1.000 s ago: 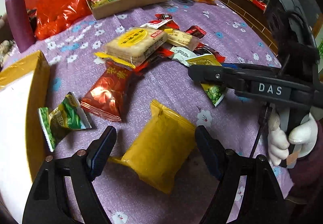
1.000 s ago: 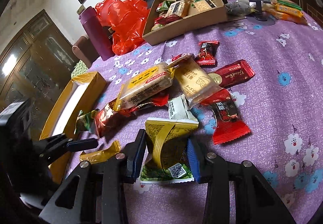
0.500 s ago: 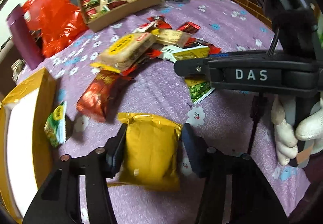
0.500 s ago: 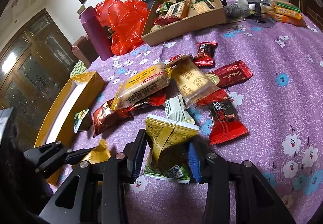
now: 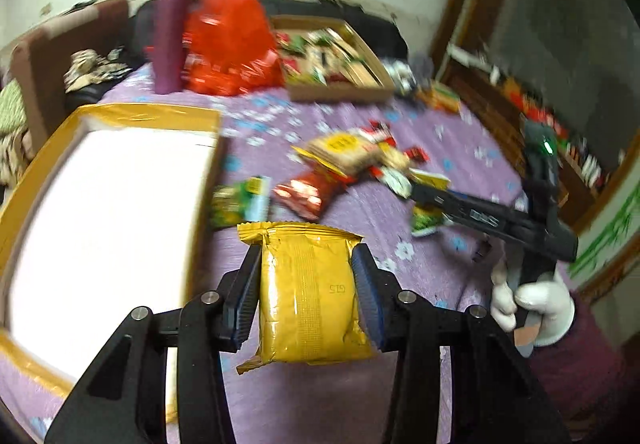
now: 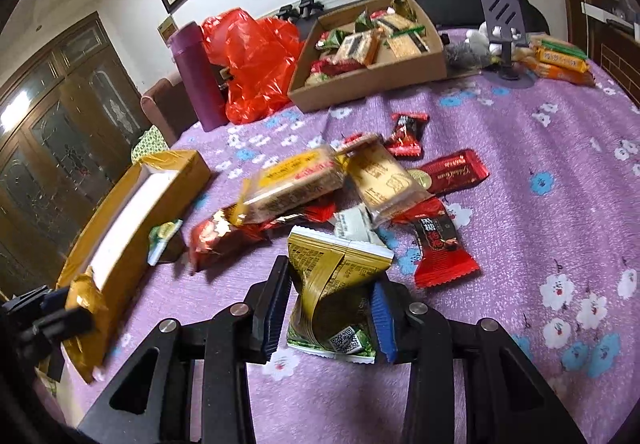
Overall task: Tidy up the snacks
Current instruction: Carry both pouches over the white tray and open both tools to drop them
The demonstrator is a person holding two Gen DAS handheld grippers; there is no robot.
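Two claws each pinch one snack: the left claw (image 5: 306, 286), jaws closing, a yellow packet (image 5: 308, 300); the right claw (image 6: 328, 308), a green-gold packet (image 6: 332, 284).

Snack pile (image 6: 352, 187) blocks tbl centre, 12 o'clock of right gripper (image 6: 330, 314). Yellow box (image 6: 132, 203) walls 9–10 o'clock. Bare cloth (image 6: 560, 171) at 2–3 o'clock: free lane. Cardboard tray (image 6: 372, 77), purple flask (image 6: 196, 75) close far edge.

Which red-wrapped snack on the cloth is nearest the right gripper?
The red packet with the black panel and crimped flared end, lying just right of the right gripper. The long dark red bar and the small red candy lie farther back.
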